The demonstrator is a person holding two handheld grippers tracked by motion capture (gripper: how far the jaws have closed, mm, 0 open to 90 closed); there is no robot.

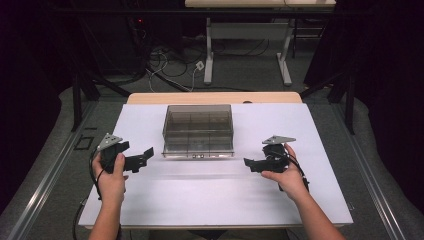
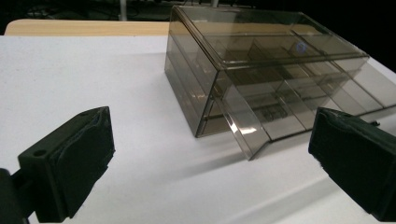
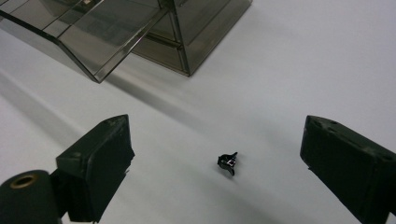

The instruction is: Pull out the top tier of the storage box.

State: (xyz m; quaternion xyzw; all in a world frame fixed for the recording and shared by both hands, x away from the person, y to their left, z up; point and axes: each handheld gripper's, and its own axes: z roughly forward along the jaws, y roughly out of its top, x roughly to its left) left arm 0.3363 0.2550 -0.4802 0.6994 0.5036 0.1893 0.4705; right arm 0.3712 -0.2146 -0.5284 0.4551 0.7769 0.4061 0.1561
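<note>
High view: smoky clear box sits mid-table toward far edge, front flap down. Left gripper just left of box, right gripper to its right, both w/ jaws apart, holding nothing. Right gripper view: small black clip lies on table betw. the jaws, near box corner.
</note>
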